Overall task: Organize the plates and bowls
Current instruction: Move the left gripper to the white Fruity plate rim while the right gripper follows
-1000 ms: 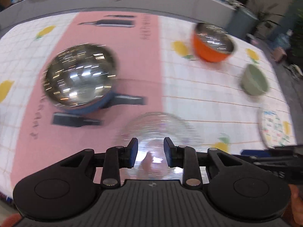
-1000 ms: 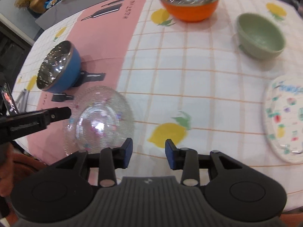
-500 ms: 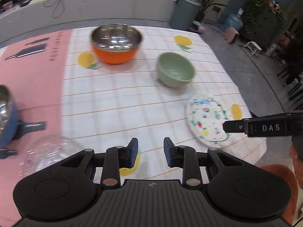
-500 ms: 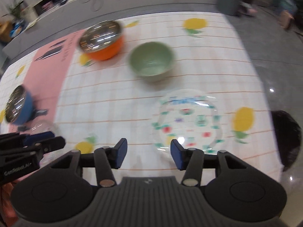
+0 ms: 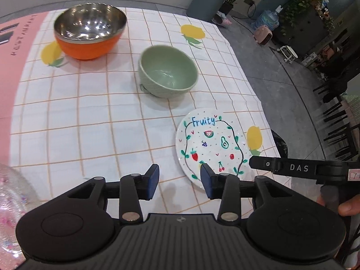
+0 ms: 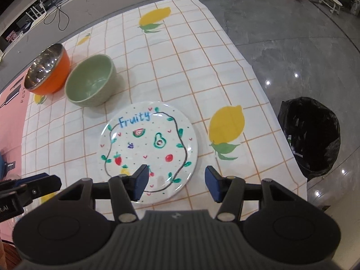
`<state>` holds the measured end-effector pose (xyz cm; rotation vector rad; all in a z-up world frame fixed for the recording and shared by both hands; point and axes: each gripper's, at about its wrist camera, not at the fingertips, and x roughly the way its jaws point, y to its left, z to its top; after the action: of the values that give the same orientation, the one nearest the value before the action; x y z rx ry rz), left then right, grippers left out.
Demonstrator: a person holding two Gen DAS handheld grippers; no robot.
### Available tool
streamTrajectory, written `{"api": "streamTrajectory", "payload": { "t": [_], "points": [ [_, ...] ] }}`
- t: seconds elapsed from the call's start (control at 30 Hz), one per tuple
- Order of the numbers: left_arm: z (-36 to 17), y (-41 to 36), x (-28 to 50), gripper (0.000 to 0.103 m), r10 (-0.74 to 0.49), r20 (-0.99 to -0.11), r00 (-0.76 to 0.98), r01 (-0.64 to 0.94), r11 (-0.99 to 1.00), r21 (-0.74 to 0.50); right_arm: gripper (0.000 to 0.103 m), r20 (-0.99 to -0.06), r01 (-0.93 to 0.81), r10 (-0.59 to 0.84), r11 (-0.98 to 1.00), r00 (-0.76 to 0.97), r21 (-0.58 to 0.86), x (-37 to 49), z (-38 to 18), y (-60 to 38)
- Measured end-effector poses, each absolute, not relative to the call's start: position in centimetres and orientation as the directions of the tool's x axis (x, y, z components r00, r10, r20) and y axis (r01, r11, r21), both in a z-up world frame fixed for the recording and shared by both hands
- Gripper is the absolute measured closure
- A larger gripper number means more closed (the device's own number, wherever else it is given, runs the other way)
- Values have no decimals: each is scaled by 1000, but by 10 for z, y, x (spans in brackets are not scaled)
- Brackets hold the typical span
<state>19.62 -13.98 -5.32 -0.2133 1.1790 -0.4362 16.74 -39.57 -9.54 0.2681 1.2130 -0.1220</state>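
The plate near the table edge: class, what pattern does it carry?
The plate is white with painted fruits and blue "Fruity" lettering; clearest in the right wrist view.

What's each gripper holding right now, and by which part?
Nothing. The left gripper and right gripper have just been opening, with nothing between the jaws; both hover near the plate, which lies flat on the table.

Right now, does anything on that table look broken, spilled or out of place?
Nothing stands out. The orange bowl and green bowl sit upright and empty, the plate lies flat and whole, and the cloth looks dry.
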Motion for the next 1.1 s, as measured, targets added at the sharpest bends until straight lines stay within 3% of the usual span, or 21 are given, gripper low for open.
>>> {"api": "streamTrajectory", "payload": {
  "t": [0.17, 0.3, 0.43, 0.67, 0.97, 1.1],
  "points": [
    [-70, -154, 206, 55, -396, -863, 314, 220, 914, -340, 49, -941, 255, 77, 953, 330, 167, 174, -109, -404],
    [-84, -154, 216, 55, -425, -848, 315, 196, 904, -380, 50, -943, 262, 84, 949, 321, 174, 181, -120, -410],
    [-93, -158, 226, 68, -430, -846, 314, 193, 902, -386, 59, -941, 281, 103, 939, 322, 199, 189, -130, -420],
    [-107, -160, 235, 74, -456, -833, 313, 194, 890, -413, 79, -917, 284, 176, 915, 359, 287, 193, -138, -436],
    [-113, -157, 237, 81, -480, -821, 310, 197, 877, -438, 92, -878, 279, 261, 878, 400, 388, 192, -149, -455],
    [-114, -157, 236, 86, -489, -816, 309, 203, 872, -446, 93, -856, 284, 305, 851, 417, 442, 189, -159, -460]
  ]
}}
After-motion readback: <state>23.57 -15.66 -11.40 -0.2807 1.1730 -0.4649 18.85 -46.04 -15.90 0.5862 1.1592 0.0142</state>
